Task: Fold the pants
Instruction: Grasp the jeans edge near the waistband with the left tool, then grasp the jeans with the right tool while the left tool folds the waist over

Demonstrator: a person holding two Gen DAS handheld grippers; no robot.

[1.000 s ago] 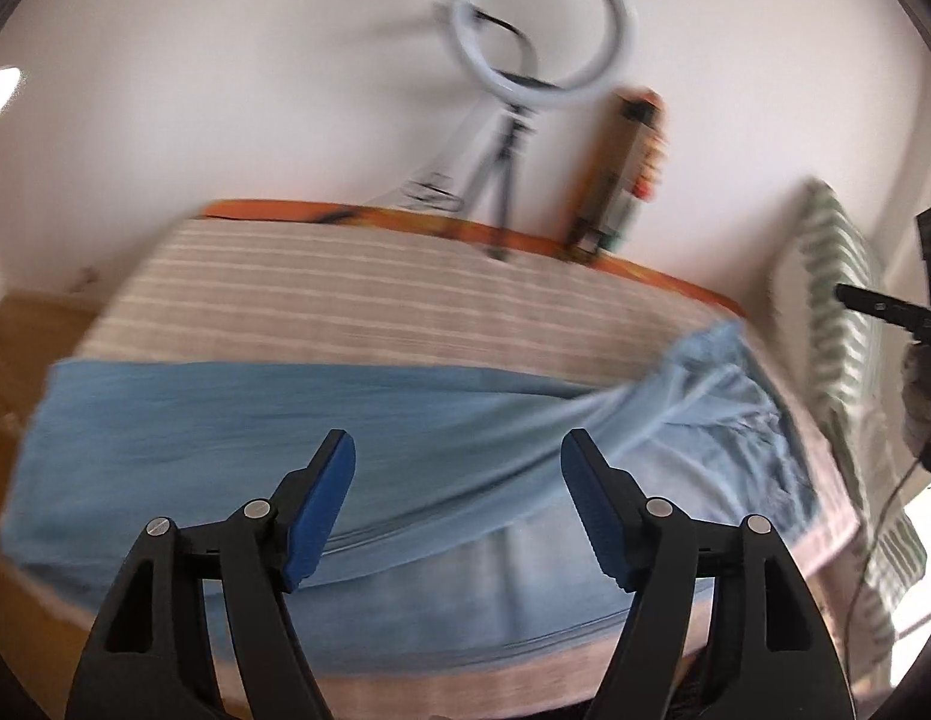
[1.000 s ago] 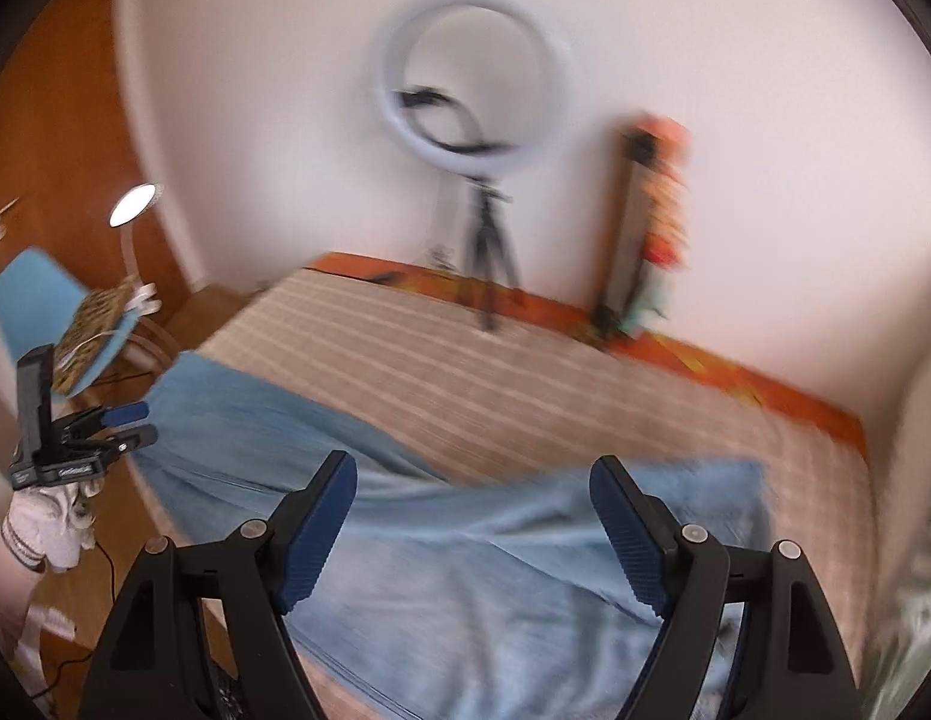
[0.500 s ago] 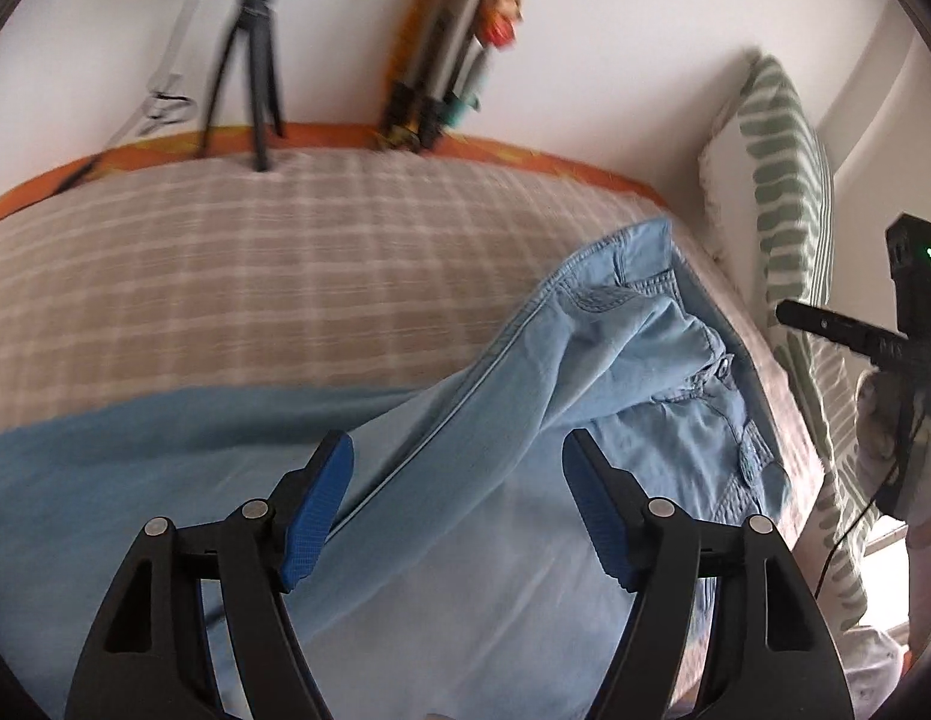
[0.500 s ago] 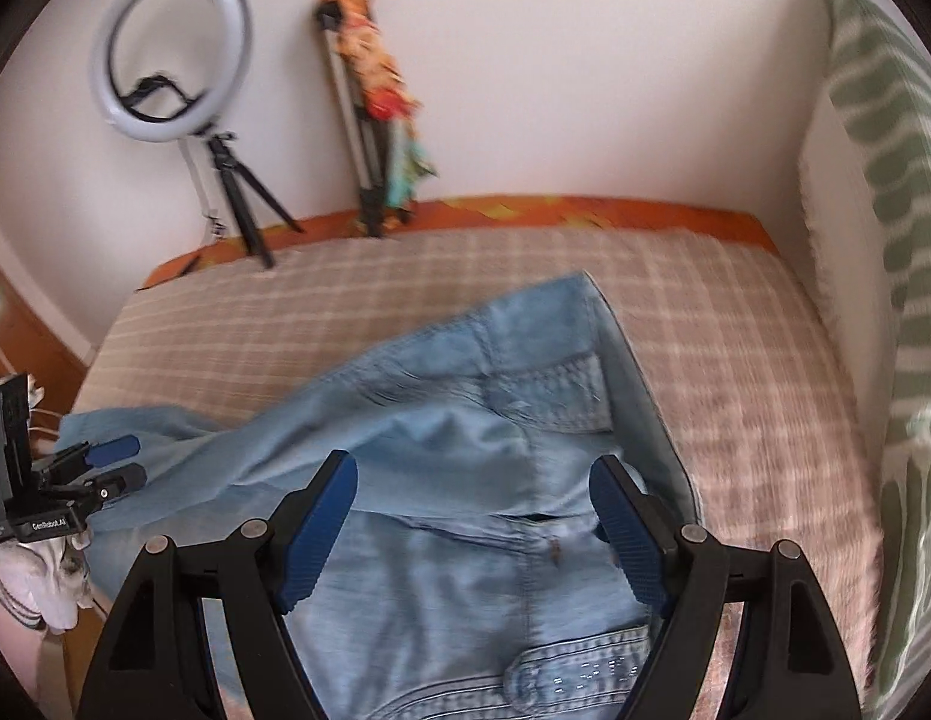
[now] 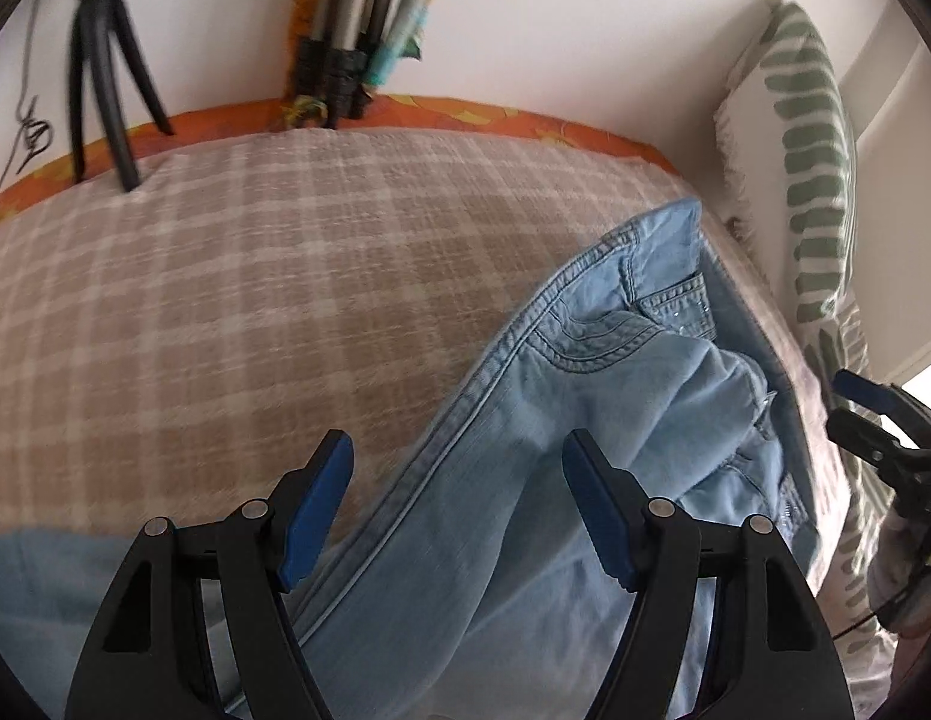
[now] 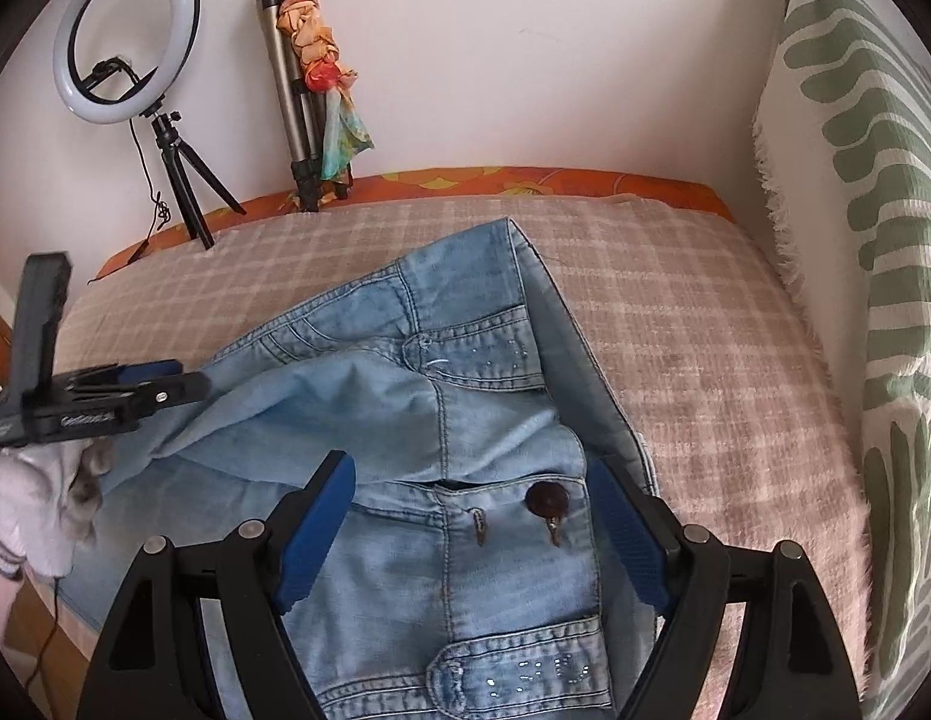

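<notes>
Light blue denim pants (image 6: pixel 453 372) lie rumpled on a plaid bedspread (image 6: pixel 675 324), waist end toward the pillow, with a leg running off to the left. My right gripper (image 6: pixel 470 471) is open above the waistband, near its brown button (image 6: pixel 546 501); nothing is between its pads. My left gripper (image 5: pixel 458 450) is open over the side seam of the pants (image 5: pixel 585 396), its pads apart from the cloth. Each gripper shows in the other's view: the left gripper (image 6: pixel 177 381) at the pants' left side, the right gripper (image 5: pixel 843 402) at the waist end.
A green-and-white patterned pillow (image 6: pixel 873 240) stands against the wall on the right. A ring light on a small tripod (image 6: pixel 126 33) and a folded tripod wrapped in a scarf (image 6: pixel 303 90) stand at the bed's far edge by the wall. A gloved hand (image 6: pixel 39 498) holds the left gripper.
Both views have tipped down from the wall to the pants. The left gripper has travelled right along the leg toward the waist; the right has sunk over the waistband. Both stay open.
</notes>
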